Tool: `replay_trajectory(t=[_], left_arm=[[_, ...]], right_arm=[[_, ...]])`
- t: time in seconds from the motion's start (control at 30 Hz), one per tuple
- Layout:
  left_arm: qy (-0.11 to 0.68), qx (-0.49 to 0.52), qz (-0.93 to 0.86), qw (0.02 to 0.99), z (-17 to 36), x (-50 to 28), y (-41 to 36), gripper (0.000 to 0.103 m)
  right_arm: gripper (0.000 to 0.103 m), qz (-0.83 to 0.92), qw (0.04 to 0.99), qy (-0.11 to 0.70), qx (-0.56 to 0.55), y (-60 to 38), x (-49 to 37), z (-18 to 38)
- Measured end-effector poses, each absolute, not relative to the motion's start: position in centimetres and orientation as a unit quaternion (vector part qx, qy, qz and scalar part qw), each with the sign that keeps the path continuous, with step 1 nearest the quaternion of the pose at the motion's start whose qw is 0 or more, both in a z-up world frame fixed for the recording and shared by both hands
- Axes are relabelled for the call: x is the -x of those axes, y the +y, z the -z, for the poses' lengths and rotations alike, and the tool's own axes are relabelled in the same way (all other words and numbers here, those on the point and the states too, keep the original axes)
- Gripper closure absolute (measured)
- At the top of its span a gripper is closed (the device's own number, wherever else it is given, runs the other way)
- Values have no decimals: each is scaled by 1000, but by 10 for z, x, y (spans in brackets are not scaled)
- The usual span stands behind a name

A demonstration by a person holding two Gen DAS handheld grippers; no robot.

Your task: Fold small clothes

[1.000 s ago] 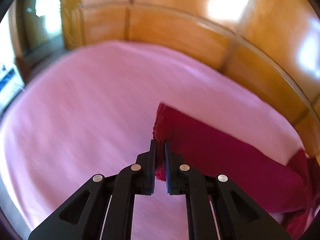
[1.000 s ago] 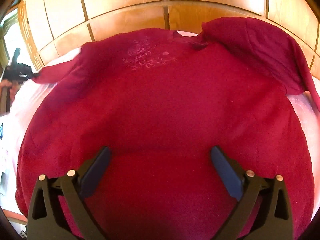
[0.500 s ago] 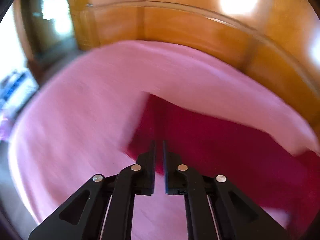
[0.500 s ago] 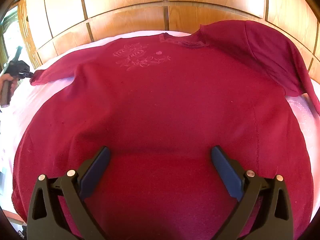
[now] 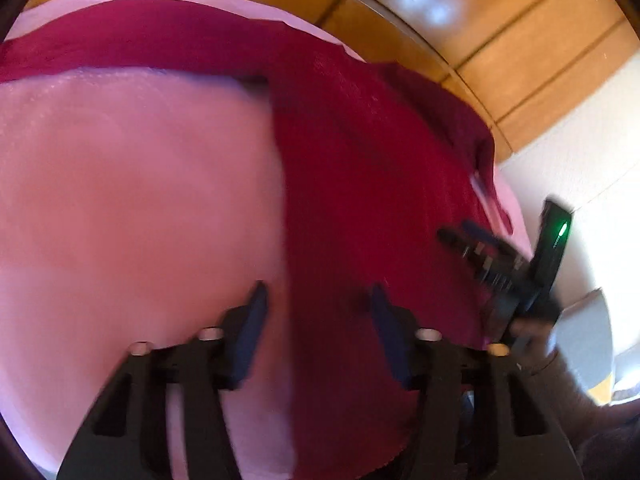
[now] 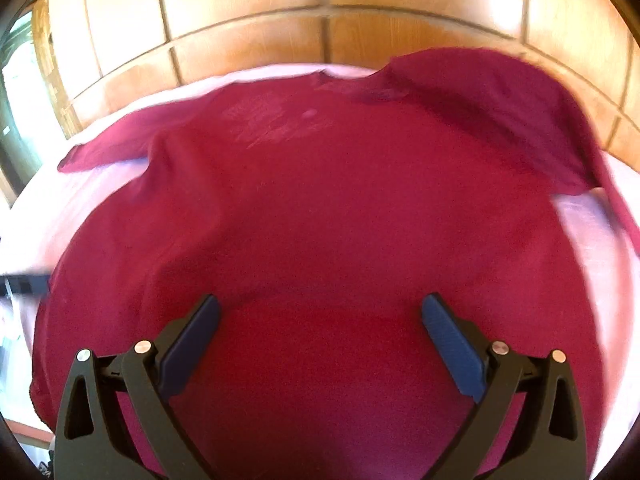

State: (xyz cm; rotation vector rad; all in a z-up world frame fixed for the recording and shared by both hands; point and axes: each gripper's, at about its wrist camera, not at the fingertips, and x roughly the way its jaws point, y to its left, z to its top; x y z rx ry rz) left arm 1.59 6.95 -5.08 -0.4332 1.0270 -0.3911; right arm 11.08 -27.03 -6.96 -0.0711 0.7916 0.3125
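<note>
While both views are partly smeared by motion, the following holds.

Left wrist view, garment: the red top (image 5: 360, 168) lies spread on the pink bed cover (image 5: 140, 200), one long sleeve (image 5: 132, 40) stretched flat along the far edge, the body's side edge running down toward the camera.
Left wrist view, left claw: the left claw (image 5: 316, 320) is empty and its jaws are opening; the body's side edge lies below the gap, no pad pressing on it.
Left wrist view, other claw: the right claw (image 5: 472, 248) shows at the right, blurred, over the garment's near part, carried by a person's hand (image 5: 532, 332).
Left wrist view, advice: pinch the side edge well in from the hem corner, so that the cloth lifts as one layer pair and not a single ply.

Right wrist view, garment: the top fills the middle of the bed, front up, with a faint print (image 6: 272, 120) below the neckline; the far right sleeve (image 6: 500, 112) is bunched and raised, not flat.
Right wrist view, right claw: released, jaws wide, nothing between them, hovering over the lower body of the top (image 6: 320, 344).
Right wrist view, judgement: laying-out appears nearly done; the right sleeve probably needs flattening before any fold.
Right wrist view, risk: folding over the bunched sleeve would likely lock in a lump.
Surroundings: a wooden headboard (image 6: 280, 32) stands behind.
</note>
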Motion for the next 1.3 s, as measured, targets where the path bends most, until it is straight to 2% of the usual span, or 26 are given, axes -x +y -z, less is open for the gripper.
replay_trajectory(t=[0.03, 0.17, 0.33, 0.43, 0.5, 0.53, 0.57, 0.67, 0.8, 0.87, 0.97, 1.13, 1.23, 1.3], left_arm=[[489, 192, 185, 831, 56, -17, 65, 94], [476, 200, 169, 840, 53, 2, 75, 100], [498, 200, 124, 834, 55, 14, 90, 100], [465, 153, 72, 869, 31, 10, 83, 100], [435, 143, 61, 887, 13, 6, 77, 85], [413, 148, 68, 896, 0, -3, 73, 63], [397, 150, 69, 903, -9, -8, 68, 47], [375, 129, 87, 914, -18, -36, 37, 45], [380, 100, 109, 913, -8, -69, -4, 45], [391, 88, 123, 908, 2, -88, -24, 45], [401, 56, 120, 907, 17, -112, -47, 45], [430, 31, 110, 895, 46, -140, -55, 44], [426, 50, 116, 896, 54, -140, -46, 38], [424, 55, 124, 896, 56, -140, -46, 34]], right_arm=[[2, -137, 913, 382, 29, -280, -110, 69], [2, -105, 905, 411, -36, -328, -105, 80], [2, -108, 916, 385, 18, -321, -73, 88], [2, -106, 914, 391, 9, -323, -72, 86], [3, -115, 910, 398, 7, -326, -76, 82], [7, -115, 909, 399, 1, -331, -77, 80], [16, -107, 911, 398, -13, -341, -78, 75], [30, -51, 920, 381, -73, -391, -82, 60], [38, 41, 904, 365, -217, -498, -92, 54], [48, 93, 892, 357, -261, -544, -98, 55], [48, 188, 903, 347, -168, -575, -116, 47], [46, 235, 895, 379, 0, -588, -169, 58], [37, 223, 892, 393, 26, -605, -185, 70], [37, 217, 884, 411, 36, -613, -205, 81]])
